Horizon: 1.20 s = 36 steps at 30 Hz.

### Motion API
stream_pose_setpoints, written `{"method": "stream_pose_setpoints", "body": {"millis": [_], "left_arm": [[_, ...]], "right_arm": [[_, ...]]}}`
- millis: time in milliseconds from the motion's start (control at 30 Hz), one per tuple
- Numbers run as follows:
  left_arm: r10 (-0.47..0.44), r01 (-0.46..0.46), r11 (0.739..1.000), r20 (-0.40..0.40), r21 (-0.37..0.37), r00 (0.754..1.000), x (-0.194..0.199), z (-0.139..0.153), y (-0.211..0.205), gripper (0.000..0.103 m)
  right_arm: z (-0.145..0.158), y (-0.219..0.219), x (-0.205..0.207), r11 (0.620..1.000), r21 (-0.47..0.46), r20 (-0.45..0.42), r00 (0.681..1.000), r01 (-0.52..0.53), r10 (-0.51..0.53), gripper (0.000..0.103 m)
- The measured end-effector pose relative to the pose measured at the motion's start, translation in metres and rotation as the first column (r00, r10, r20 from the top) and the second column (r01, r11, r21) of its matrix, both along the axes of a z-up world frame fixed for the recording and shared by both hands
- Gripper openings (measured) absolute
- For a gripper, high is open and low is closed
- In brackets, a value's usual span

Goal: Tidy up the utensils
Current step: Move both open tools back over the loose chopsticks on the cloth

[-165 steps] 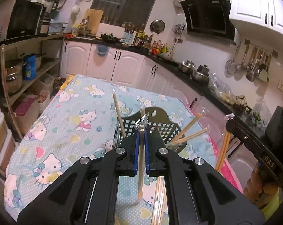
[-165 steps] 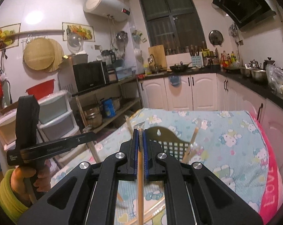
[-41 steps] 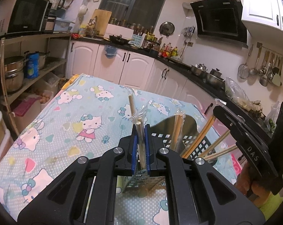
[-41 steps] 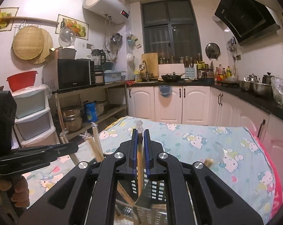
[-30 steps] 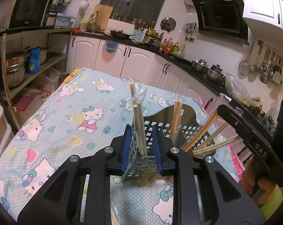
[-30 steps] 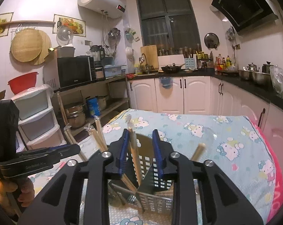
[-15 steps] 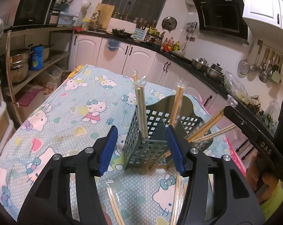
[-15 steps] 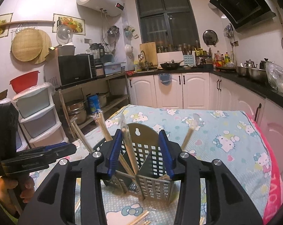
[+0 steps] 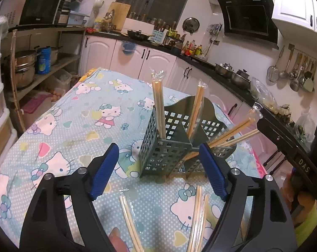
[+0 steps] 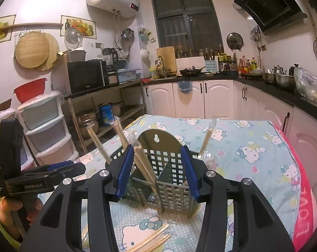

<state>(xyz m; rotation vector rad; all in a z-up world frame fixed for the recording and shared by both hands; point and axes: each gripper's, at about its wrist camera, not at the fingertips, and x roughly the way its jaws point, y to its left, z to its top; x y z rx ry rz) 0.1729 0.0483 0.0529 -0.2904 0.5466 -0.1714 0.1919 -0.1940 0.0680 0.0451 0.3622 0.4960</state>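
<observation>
both grippers opening with nothing between the jaws: left gripper wide, right gripper partway. wrapped chopsticks standing in the green basket on the cloth. best to back off clear, then take loose pairs mid-length, one at a time.

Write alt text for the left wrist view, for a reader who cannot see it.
The left gripper, jaws opening with nothing held, faces a dark green slotted utensil caddy holding wrapped chopsticks on a cartoon-cat tablecloth. More wrapped pairs lie loose in front; kitchen cabinets stand behind.
</observation>
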Motion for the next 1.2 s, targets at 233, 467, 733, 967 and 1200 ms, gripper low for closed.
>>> {"method": "stream_pose_setpoints", "body": {"millis": [233,467,733,967,1200], "left_arm": [[0.001,-0.001,1.000,-0.024,0.008,1.000,-0.009,-0.011,0.001,0.080],[-0.002,0.003,1.000,-0.058,0.023,0.998,-0.016,-0.026,-0.001,0.082],[-0.001,0.004,0.999,-0.104,0.031,0.995,-0.020,-0.043,-0.001,0.083],[-0.003,0.009,0.999,-0.135,0.044,0.991,-0.024,-0.056,-0.002,0.083],[0.000,0.009,0.999,-0.165,0.053,0.986,-0.024,-0.068,-0.002,0.083]], "right_arm": [[-0.011,0.000,-0.011,1.000,-0.014,-0.028,1.000,-0.011,0.011,0.046],[-0.027,0.002,-0.018,0.999,-0.037,-0.070,0.997,-0.016,0.013,0.046],[-0.049,0.000,-0.020,0.999,-0.054,-0.142,0.990,-0.009,0.002,0.046],[-0.065,-0.001,-0.019,0.998,-0.070,-0.203,0.979,0.000,-0.014,0.046],[-0.081,0.000,-0.017,0.995,-0.096,-0.253,0.967,0.002,-0.027,0.046]]}}
